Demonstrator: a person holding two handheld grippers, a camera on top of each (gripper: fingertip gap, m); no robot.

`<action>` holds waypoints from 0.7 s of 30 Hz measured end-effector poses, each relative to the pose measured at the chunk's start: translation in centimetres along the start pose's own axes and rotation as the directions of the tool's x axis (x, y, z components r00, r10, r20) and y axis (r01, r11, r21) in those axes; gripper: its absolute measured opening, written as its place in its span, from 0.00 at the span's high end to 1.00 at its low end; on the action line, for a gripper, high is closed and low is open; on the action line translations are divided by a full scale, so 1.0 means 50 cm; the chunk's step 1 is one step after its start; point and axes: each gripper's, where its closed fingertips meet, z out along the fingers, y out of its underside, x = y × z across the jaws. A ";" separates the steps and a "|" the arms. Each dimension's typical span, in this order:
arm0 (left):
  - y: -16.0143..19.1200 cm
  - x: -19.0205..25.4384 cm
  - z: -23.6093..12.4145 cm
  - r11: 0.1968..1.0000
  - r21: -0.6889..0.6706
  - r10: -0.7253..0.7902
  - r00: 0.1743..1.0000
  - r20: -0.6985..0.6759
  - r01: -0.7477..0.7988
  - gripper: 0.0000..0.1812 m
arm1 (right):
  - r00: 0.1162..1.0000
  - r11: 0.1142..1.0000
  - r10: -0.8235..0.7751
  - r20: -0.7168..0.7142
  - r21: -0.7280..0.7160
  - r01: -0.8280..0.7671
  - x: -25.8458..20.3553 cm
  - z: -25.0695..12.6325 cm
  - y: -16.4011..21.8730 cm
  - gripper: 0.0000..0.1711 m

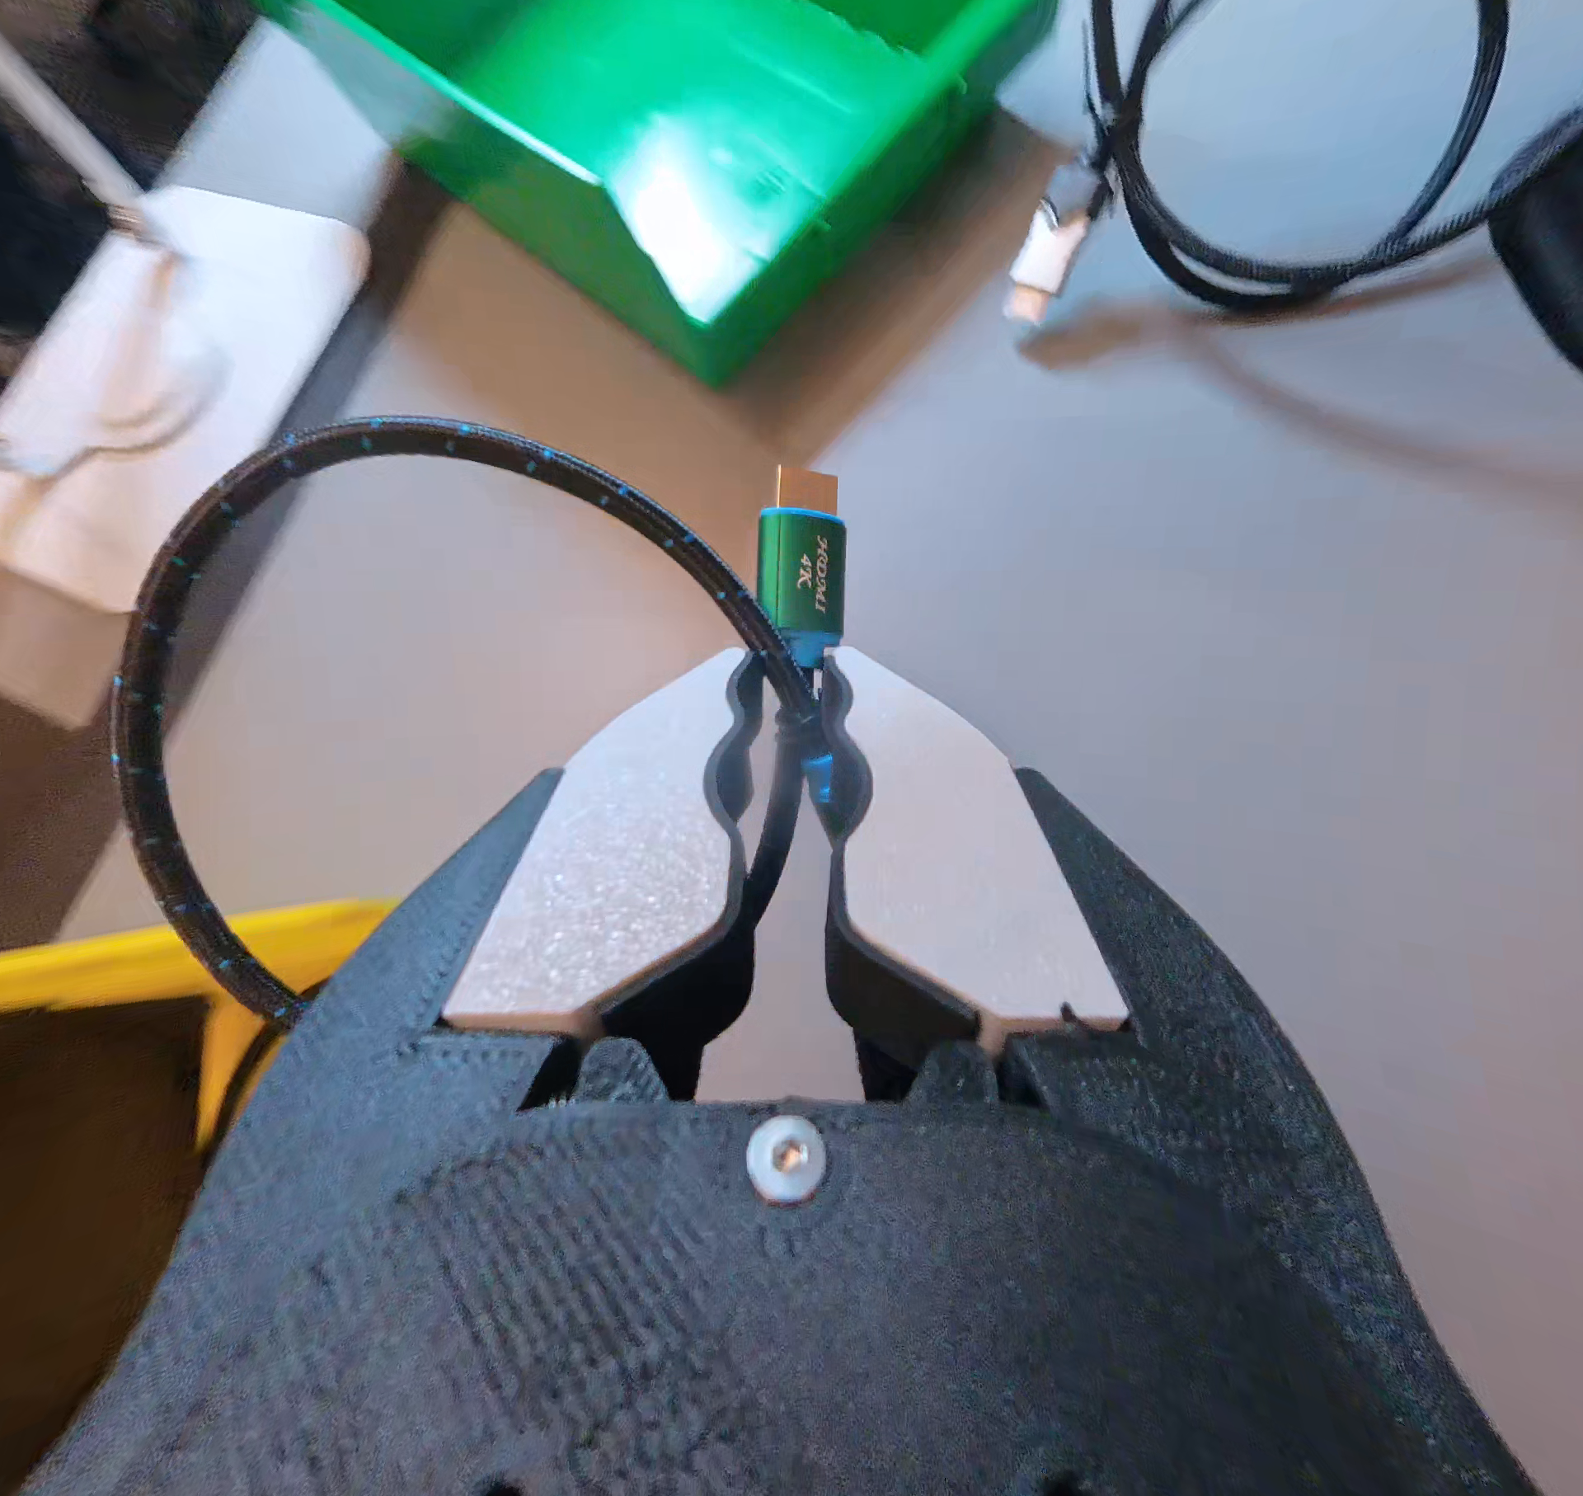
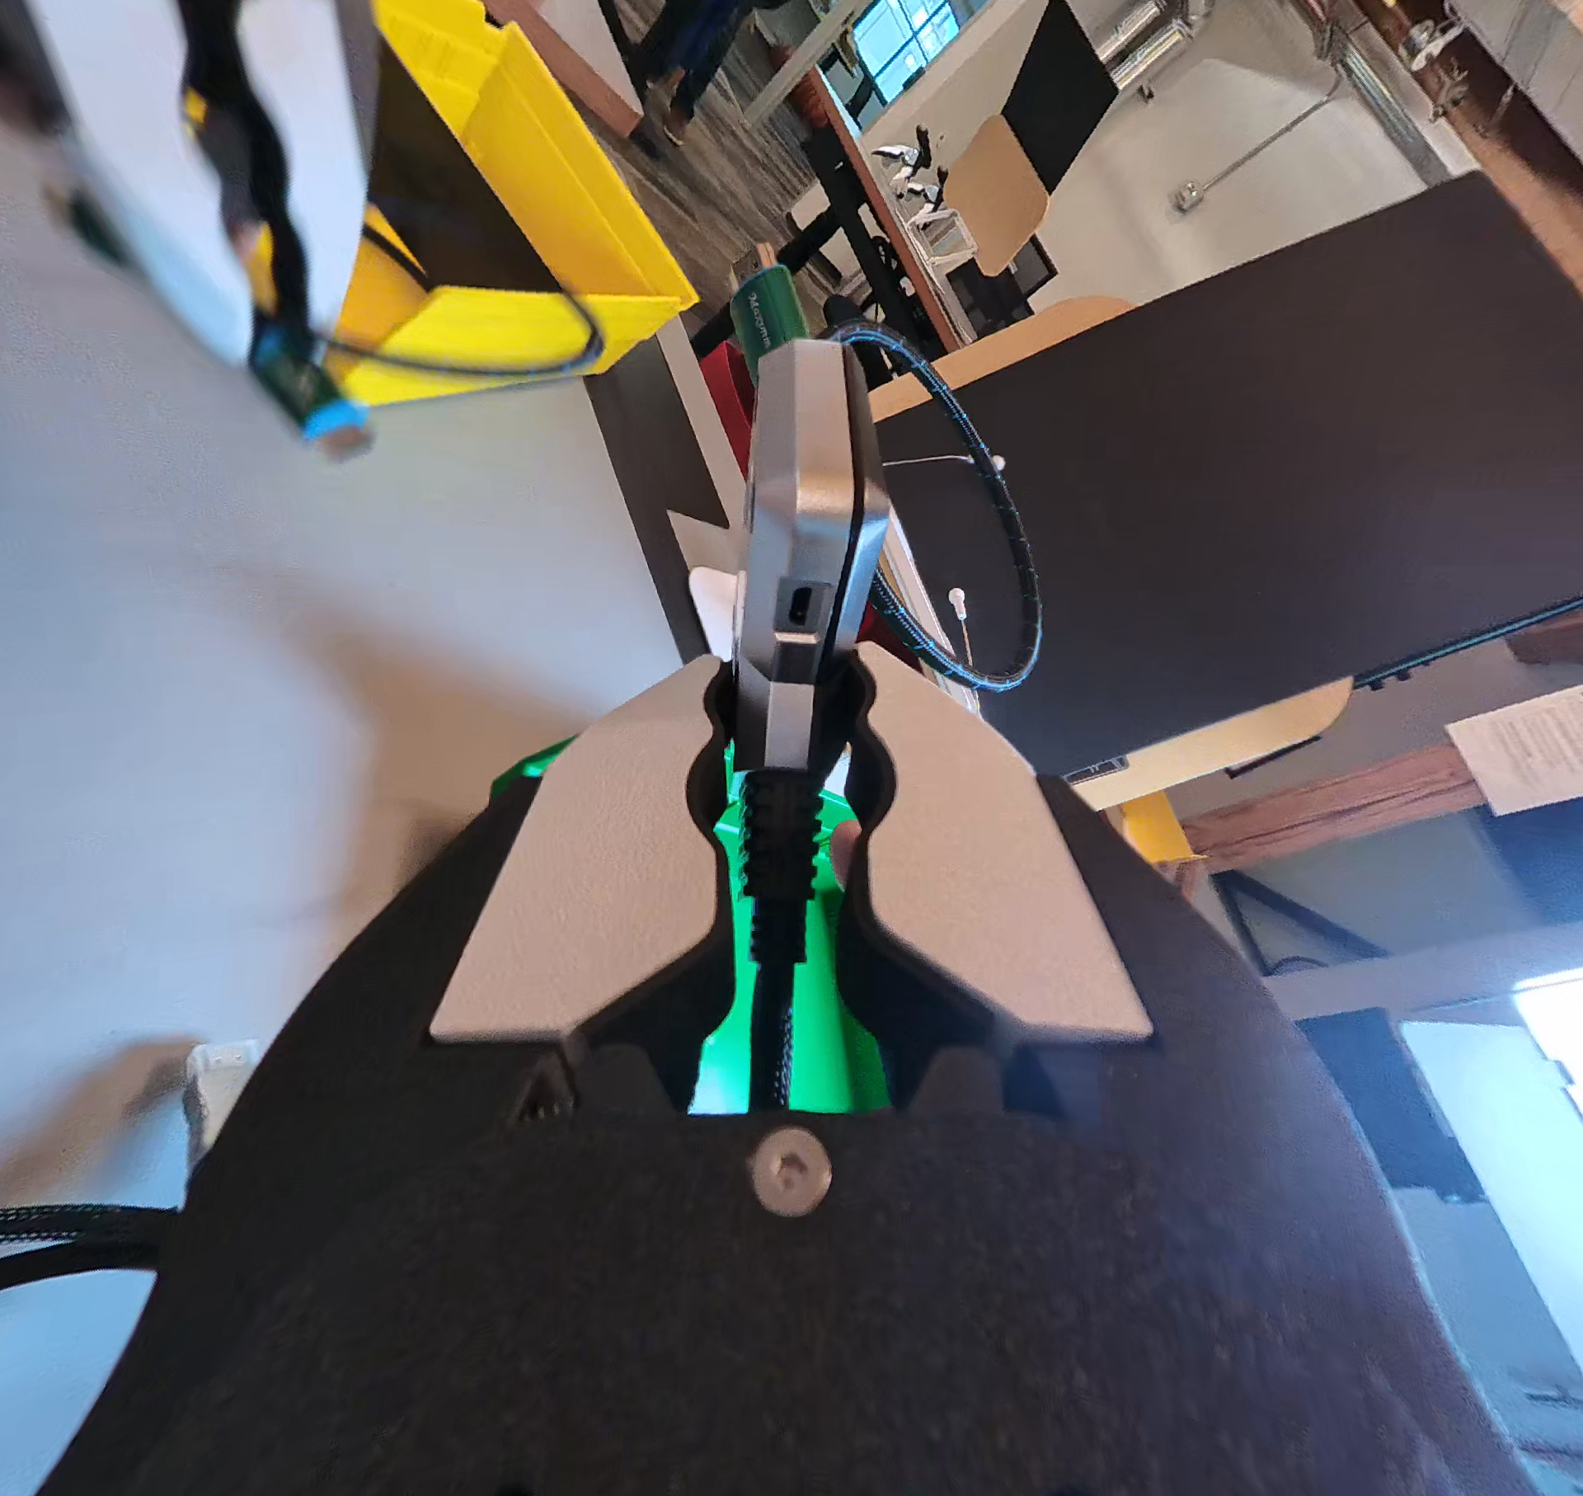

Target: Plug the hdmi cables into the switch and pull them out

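Two bins (image 1: 685, 127) (image 1: 128, 958) near cable (image 1: 257, 495)

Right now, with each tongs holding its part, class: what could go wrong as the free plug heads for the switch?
1. The left tongs pinch the cable behind the plug, not its body, so the plug may tilt on contact.
2. The right tongs clamp only the switch's lower end; pushing might lever it loose.
3. The cable loop could snag.

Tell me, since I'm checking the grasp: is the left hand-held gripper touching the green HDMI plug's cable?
Touching. The left wrist view shows the left hand-held gripper pinching the braided cable just behind the green HDMI plug.
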 end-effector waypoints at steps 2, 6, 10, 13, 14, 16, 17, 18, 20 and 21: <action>-0.020 -0.030 -0.064 0.999 0.039 -0.017 1.000 0.022 0.017 0.93 | 0.998 0.998 -0.060 0.002 0.001 0.060 -0.012 0.010 0.001 0.86; -0.070 -0.024 -0.142 0.997 0.074 0.028 0.999 -0.029 -0.026 0.93 | 0.985 0.985 -0.170 0.034 0.017 0.169 -0.052 0.033 -0.002 0.86; -0.104 -0.010 -0.146 0.994 0.059 0.091 0.994 -0.060 -0.088 0.93 | 0.954 0.954 -0.301 0.005 -0.003 0.301 -0.078 0.054 -0.003 0.86; -0.102 -0.010 -0.111 0.995 0.023 0.099 0.991 -0.084 -0.098 0.92 | 0.917 0.918 -0.395 -0.052 0.001 0.396 -0.092 0.066 -0.006 0.86; -0.098 -0.007 -0.098 0.995 0.016 0.099 0.990 -0.105 -0.098 0.92 | 0.901 0.903 -0.430 -0.067 0.001 0.431 -0.100 0.069 -0.007 0.86; -0.083 0.002 -0.073 0.994 -0.012 0.104 0.984 -0.148 -0.107 0.92 | 0.858 0.862 -0.505 -0.099 -0.012 0.506 -0.117 0.075 -0.006 0.86; -0.076 0.009 -0.062 0.993 -0.023 0.114 0.979 -0.170 -0.120 0.92 | 0.835 0.840 -0.541 -0.105 -0.017 0.542 -0.130 0.077 -0.002 0.86; -0.069 0.023 -0.054 0.992 -0.026 0.118 0.971 -0.210 -0.127 0.92 | 0.811 0.818 -0.573 -0.115 -0.017 0.575 -0.146 0.077 0.002 0.86; -0.058 0.051 -0.045 0.991 -0.026 0.118 0.948 -0.296 -0.132 0.92 | 0.766 0.775 -0.626 -0.148 -0.011 0.631 -0.177 0.072 0.014 0.87; -0.052 0.059 -0.040 0.991 -0.031 0.116 0.939 -0.324 -0.133 0.92 | 0.757 0.768 -0.631 -0.169 -0.003 0.640 -0.192 0.067 0.021 0.86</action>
